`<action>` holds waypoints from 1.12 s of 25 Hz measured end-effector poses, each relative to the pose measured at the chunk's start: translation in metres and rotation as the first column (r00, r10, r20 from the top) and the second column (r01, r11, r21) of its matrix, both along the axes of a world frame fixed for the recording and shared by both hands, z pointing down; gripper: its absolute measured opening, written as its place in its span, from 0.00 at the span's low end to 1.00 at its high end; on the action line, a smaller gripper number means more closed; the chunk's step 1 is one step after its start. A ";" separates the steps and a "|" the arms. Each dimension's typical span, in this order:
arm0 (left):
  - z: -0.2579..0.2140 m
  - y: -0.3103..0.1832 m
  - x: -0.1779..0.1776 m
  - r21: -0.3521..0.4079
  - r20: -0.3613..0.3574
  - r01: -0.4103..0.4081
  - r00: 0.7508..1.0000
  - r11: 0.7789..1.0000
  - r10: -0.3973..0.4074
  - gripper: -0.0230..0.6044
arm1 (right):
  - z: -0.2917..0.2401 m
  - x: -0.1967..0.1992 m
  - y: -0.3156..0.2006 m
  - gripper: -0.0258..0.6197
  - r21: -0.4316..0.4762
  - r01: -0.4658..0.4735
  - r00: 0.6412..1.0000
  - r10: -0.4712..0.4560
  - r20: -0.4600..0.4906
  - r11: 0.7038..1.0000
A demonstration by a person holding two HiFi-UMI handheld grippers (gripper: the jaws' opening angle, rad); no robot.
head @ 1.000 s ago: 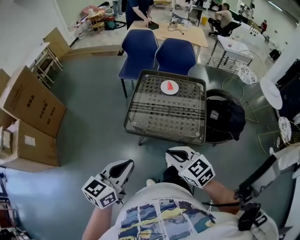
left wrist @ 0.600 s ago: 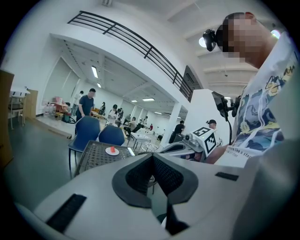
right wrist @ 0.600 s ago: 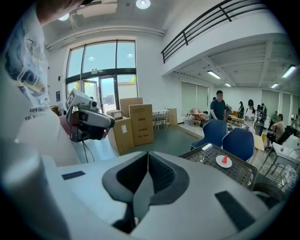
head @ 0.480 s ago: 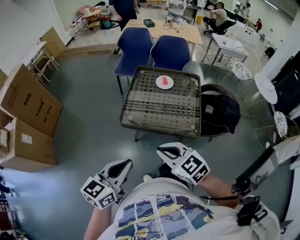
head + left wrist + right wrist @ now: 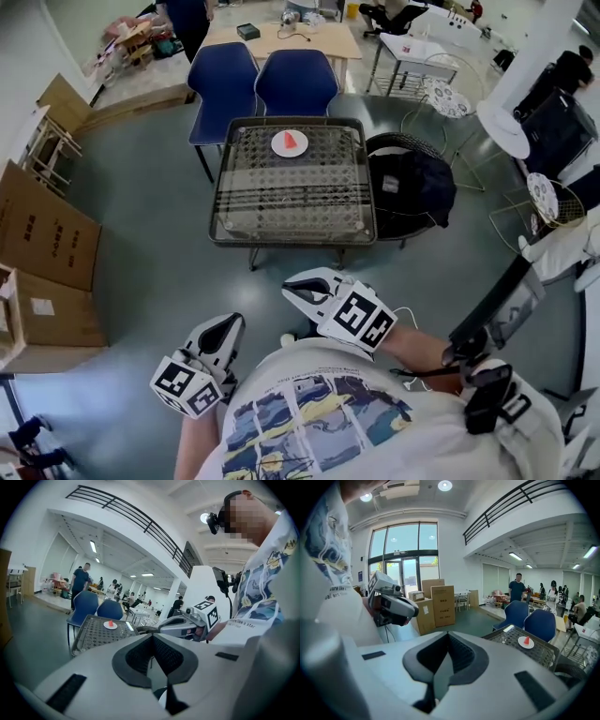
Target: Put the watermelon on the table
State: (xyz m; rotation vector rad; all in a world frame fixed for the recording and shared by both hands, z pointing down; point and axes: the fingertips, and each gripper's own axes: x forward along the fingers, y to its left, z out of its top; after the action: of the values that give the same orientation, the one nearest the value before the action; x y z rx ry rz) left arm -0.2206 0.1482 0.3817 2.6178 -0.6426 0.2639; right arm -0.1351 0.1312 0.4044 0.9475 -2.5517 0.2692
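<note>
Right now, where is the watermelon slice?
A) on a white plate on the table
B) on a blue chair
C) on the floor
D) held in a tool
A: the red watermelon slice sits on the white plate, which rests on the table.

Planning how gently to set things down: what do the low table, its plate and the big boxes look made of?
Table: glossy clear top, likely glass, since streaky reflections lie over a grid seen through it; dark frame, probably metal. Plate: smooth white, ceramic or plastic, cannot tell. Boxes: matte brown cardboard, with folded flaps.
</note>
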 end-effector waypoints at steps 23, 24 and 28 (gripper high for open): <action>0.019 -0.011 0.015 -0.038 0.024 -0.027 0.999 0.999 0.028 0.05 | 0.016 0.007 -0.009 0.06 -0.038 0.014 1.000 -0.015 -0.010 0.999; 0.020 -0.014 0.016 -0.040 0.026 -0.027 0.999 0.999 0.028 0.05 | 0.017 0.008 -0.011 0.06 -0.043 0.014 1.000 -0.015 -0.010 0.999; 0.023 -0.025 0.024 -0.061 0.024 -0.046 0.999 0.997 0.047 0.05 | 0.021 0.020 -0.023 0.06 -0.060 -0.009 1.000 0.008 -0.016 0.998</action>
State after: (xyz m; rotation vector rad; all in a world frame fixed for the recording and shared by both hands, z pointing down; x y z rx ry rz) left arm -0.1967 0.1231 0.4051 2.5781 -0.5736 0.3258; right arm -0.1147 0.1080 0.4254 0.9351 -2.5114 0.3381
